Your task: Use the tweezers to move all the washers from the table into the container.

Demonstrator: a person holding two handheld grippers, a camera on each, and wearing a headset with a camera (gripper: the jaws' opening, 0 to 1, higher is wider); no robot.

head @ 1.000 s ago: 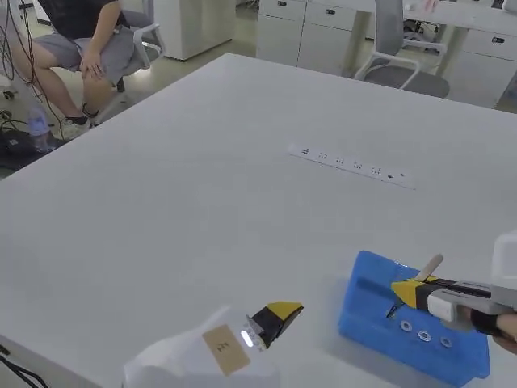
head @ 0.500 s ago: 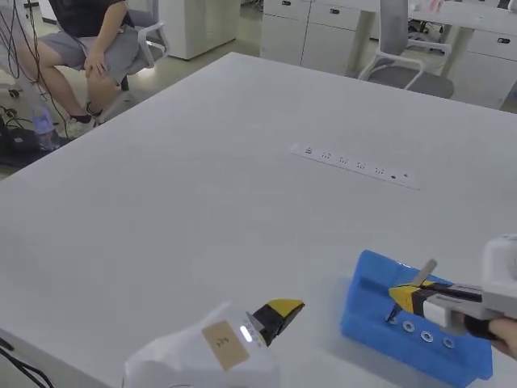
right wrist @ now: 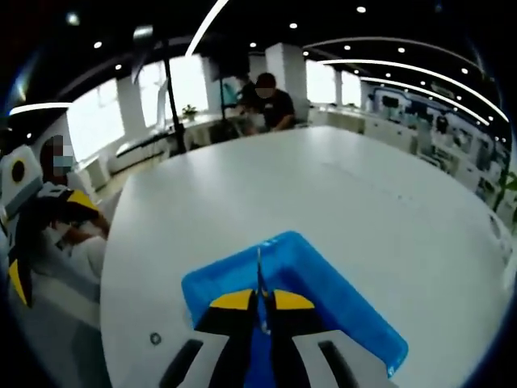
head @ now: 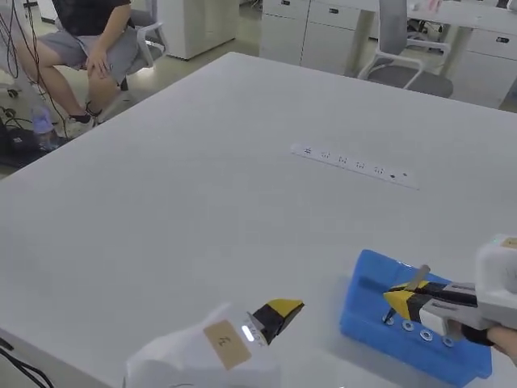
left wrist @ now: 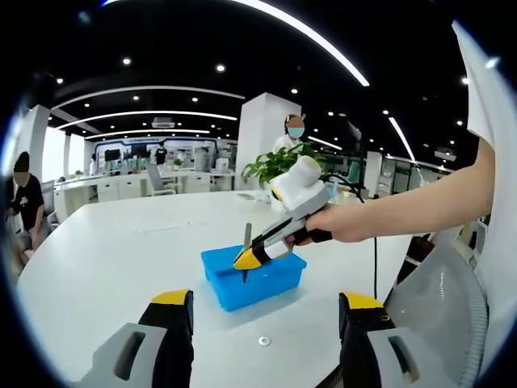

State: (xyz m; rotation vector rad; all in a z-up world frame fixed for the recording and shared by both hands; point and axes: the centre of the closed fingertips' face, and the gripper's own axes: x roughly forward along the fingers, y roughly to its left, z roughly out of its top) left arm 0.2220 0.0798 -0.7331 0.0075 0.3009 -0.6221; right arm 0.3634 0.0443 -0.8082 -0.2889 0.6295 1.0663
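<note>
A blue container [head: 373, 319] stands near the table's front right, with three washers [head: 426, 334] lying in it. My right gripper [head: 401, 300] hovers over it, shut on thin metal tweezers [head: 415, 280] whose tips point down into the container [right wrist: 323, 283]. In the right gripper view the tweezers [right wrist: 258, 279] stick out between the closed yellow jaws of the right gripper [right wrist: 260, 301]. One washer [left wrist: 264, 340] lies on the table in front of the container [left wrist: 254, 279], also seen as the washer [right wrist: 154, 338]. My left gripper [left wrist: 265, 323] is open and holds nothing; it rests at the front edge [head: 279, 312].
A white power strip [head: 355, 166] lies across the middle of the table [head: 186, 202]. A person [head: 81, 40] sits on a chair beyond the far left corner. Office chairs and cabinets stand behind the table.
The right gripper with the tweezers has dropped a little, lower over the container. The left gripper has stayed put.
</note>
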